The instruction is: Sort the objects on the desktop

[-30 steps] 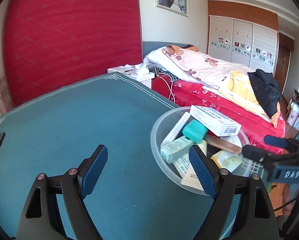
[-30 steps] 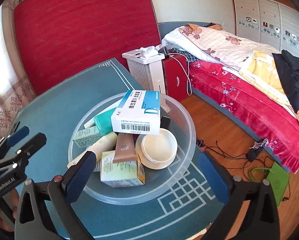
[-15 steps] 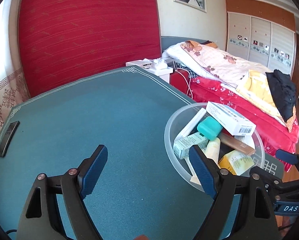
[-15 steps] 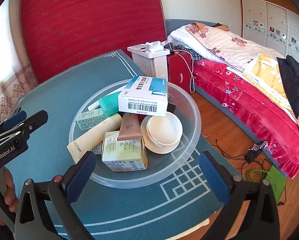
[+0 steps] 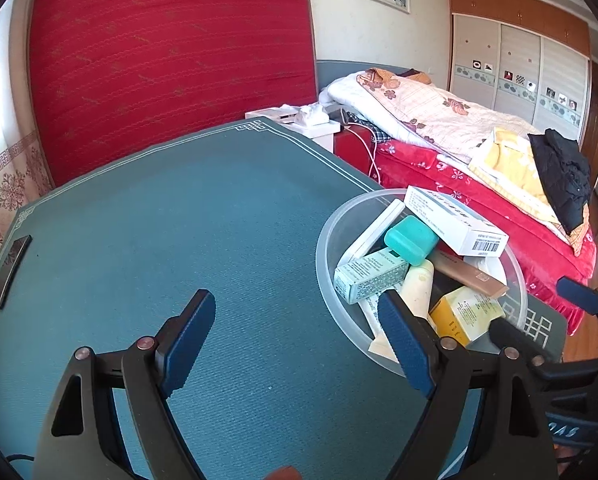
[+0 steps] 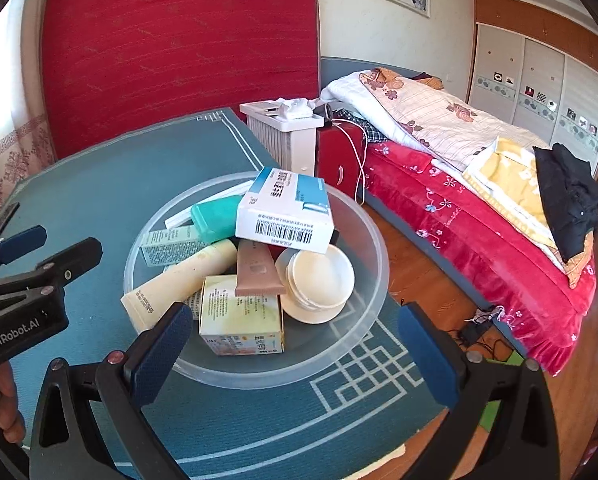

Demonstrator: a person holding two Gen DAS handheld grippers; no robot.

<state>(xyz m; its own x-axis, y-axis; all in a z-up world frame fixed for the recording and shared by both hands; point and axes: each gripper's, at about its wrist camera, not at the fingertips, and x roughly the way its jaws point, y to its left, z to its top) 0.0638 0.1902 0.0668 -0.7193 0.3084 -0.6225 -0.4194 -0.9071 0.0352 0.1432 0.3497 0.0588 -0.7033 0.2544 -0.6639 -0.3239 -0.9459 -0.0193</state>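
bedroom table point(image 5: 203, 216): both grippers, left gripper point(image 5: 295, 340) and right gripper point(image 6: 295, 354), gape wide, empty; white box point(image 6: 285, 212) atop the bowl point(image 6: 373, 240) pile probably slides if nudged

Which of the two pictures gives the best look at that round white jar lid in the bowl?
The right wrist view: the white jar lid lies fully visible in the clear bowl. In the left wrist view, boxes and tubes hide it almost completely.
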